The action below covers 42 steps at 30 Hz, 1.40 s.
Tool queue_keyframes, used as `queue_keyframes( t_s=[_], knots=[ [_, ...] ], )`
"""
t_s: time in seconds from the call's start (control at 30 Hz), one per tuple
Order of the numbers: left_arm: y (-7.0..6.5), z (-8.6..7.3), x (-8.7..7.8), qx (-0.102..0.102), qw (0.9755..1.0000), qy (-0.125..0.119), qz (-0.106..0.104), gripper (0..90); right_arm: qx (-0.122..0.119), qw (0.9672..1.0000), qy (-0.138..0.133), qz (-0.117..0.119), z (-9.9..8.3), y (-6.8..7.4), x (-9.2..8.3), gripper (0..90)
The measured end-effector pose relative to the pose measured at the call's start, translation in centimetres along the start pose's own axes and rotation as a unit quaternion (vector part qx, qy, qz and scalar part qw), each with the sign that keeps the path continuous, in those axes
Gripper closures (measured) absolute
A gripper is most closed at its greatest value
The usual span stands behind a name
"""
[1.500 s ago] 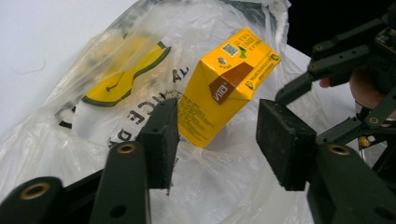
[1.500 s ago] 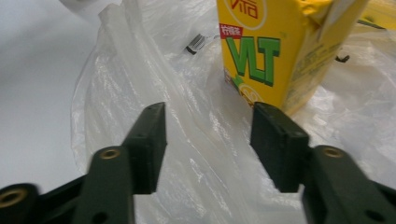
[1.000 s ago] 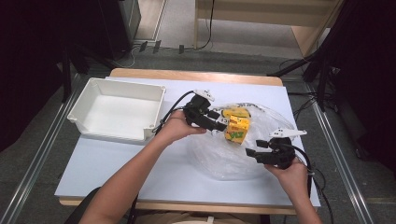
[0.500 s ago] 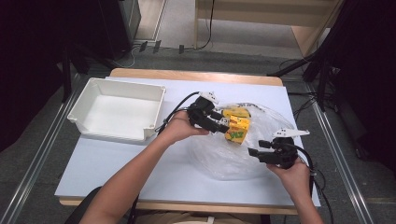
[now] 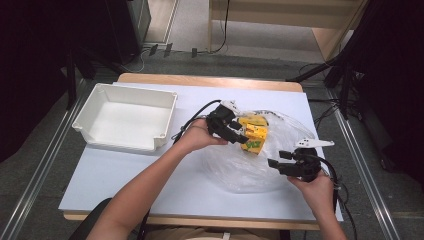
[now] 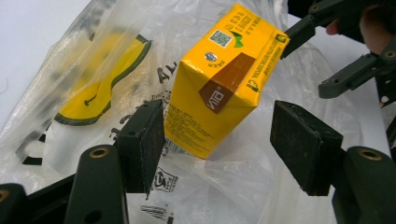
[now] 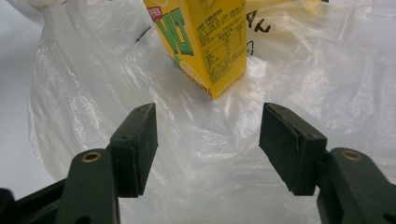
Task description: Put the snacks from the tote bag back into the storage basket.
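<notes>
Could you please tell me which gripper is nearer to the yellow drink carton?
Left. The left gripper is open right at the yellow drink carton; the right gripper is open, farther off over the clear plastic bag.

The white-topped counter with a wooden far edge carries an empty white plastic tub at its left end and a crumpled clear plastic bag right of centre, the two well apart.
</notes>
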State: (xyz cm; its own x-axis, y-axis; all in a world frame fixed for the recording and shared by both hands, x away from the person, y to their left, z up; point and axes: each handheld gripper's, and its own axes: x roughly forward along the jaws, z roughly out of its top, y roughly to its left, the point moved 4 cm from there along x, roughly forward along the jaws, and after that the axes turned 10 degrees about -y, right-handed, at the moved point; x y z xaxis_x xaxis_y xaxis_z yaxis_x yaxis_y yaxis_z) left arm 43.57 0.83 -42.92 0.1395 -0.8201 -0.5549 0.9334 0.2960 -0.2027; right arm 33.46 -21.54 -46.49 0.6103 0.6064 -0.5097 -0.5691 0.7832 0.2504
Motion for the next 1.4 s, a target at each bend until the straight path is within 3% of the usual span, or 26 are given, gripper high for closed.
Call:
queue_keyframes(
  t_s=[0.3, 0.4, 0.8, 1.17, 1.4],
  knots=[
    [0.2, 0.0, 0.6, 0.007, 0.9999, 0.008, 0.001, 35.8, -0.001, 1.0, 0.003, 0.001, 0.0, 0.0, 0.1, 38.1],
    [0.2, -0.1, 1.0, 0.026, 0.9994, 0.023, 0.006, 35.8, 0.003, 1.0, 0.005, 0.003, -0.1, 0.0, 0.3, 38.1],
    [0.6, -0.4, 2.4, 0.022, 0.9991, 0.037, 0.0, 35.9, 0.006, 1.0, 0.005, 0.003, -0.2, -0.1, 0.3, 38.1],
    [0.7, -0.6, 3.5, 0.02, 0.9993, 0.03, -0.013, 36.4, 0.009, 0.9999, 0.004, -0.002, -0.3, -0.2, 0.0, 38.4],
    [0.6, -1.0, 4.8, 0.026, 0.999, 0.031, -0.016, 33.7, 0.015, 0.9999, 0.007, 0.006, -0.5, 0.1, 0.6, 38.6]
  ],
)
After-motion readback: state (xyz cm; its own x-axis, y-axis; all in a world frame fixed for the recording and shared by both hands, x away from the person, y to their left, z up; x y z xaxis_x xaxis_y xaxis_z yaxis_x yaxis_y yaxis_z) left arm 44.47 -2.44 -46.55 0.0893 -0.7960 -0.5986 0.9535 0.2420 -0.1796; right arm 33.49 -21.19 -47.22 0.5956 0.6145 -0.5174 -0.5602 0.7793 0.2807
